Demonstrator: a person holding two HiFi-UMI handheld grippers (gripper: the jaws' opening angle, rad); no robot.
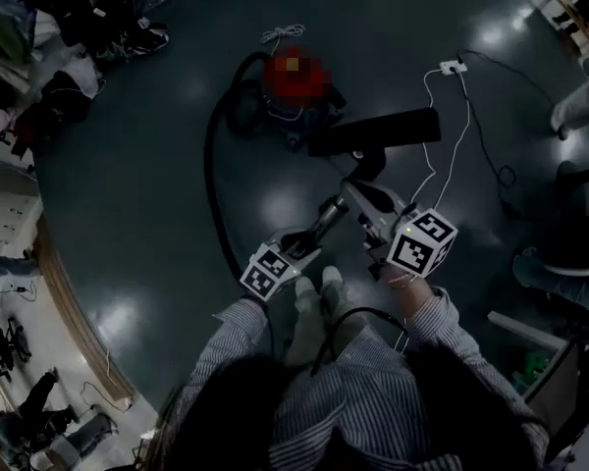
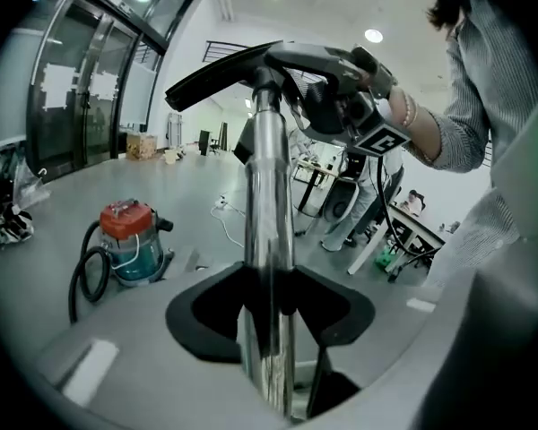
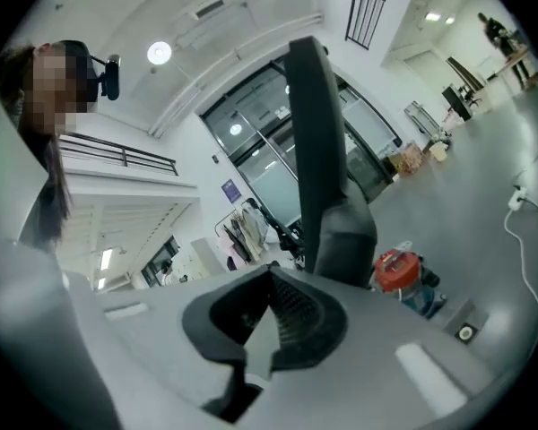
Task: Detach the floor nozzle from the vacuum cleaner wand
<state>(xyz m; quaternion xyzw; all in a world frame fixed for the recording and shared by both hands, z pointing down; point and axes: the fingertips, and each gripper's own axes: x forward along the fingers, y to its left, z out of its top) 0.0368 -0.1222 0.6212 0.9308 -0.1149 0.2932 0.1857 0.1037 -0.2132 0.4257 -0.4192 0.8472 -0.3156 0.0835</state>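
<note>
The left tool [image 2: 269, 287] is clamped on the shiny chrome wand [image 2: 267, 177], with its dark pads pressing the tube from both sides. The wand's lower end is cut off at the bottom of the left gripper view. At the far end of the wand sits the long black plastic floor nozzle [image 2: 217, 72], held up off the dark glossy floor [image 1: 157, 165].

The joint between nozzle and wand is hard to make out. In the head view the grey body of the right tool [image 3: 269, 319] covers it, and in the left gripper view that tool and the person's hand crowd the neck. The right gripper view shows the right tool's jaws together with nothing between them. The nozzle's neck rises just beyond their tips, and I cannot tell whether they touch it.

Only the dim head view gives the layout from above. A black ribbed hose [image 1: 211, 180] curves across the floor from the red-topped canister vacuum cleaner [image 2: 130, 236] toward the left tool. A thin white cable [image 1: 463, 130] trails to a small white power strip [image 1: 453, 67]. There a mosaic patch lies over the canister's top, while the left gripper view shows it plainly, a red lid on a teal body. The person's striped sleeves [image 1: 434, 322] fill the bottom of the head view.
</note>
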